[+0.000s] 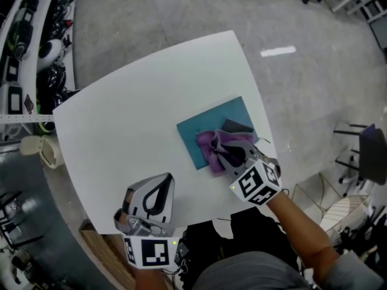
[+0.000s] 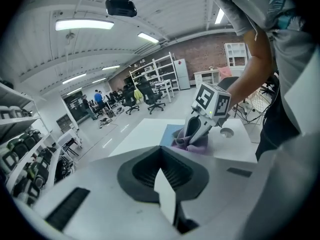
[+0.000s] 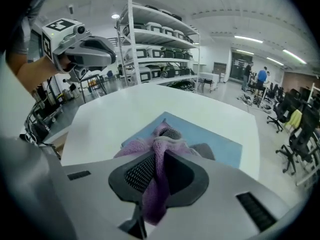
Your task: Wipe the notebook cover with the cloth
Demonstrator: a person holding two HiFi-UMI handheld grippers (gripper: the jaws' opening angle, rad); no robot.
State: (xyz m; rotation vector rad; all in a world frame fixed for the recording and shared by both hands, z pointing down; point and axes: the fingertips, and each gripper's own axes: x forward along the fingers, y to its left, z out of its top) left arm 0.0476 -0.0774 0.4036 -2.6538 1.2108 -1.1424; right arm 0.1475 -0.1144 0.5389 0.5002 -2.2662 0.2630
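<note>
A teal notebook (image 1: 208, 122) lies flat on the white table (image 1: 133, 119), towards its right edge. A purple cloth (image 1: 211, 144) is bunched on the notebook's near part. My right gripper (image 1: 225, 156) is shut on this cloth and presses it down on the cover. In the right gripper view the cloth (image 3: 150, 146) hangs between the jaws, with the notebook (image 3: 215, 139) behind it. My left gripper (image 1: 168, 179) hovers over the table's near edge, left of the notebook, jaws together and empty. From the left gripper view the right gripper (image 2: 192, 141) stands on the cloth (image 2: 197, 148).
A dark grey patch (image 1: 236, 125) lies on the notebook beside the cloth. Shelves with equipment (image 1: 24, 41) run along the left. A dark chair (image 1: 369, 156) and a wire basket (image 1: 344, 213) stand on the floor at the right. The person's torso is close behind the table's near edge.
</note>
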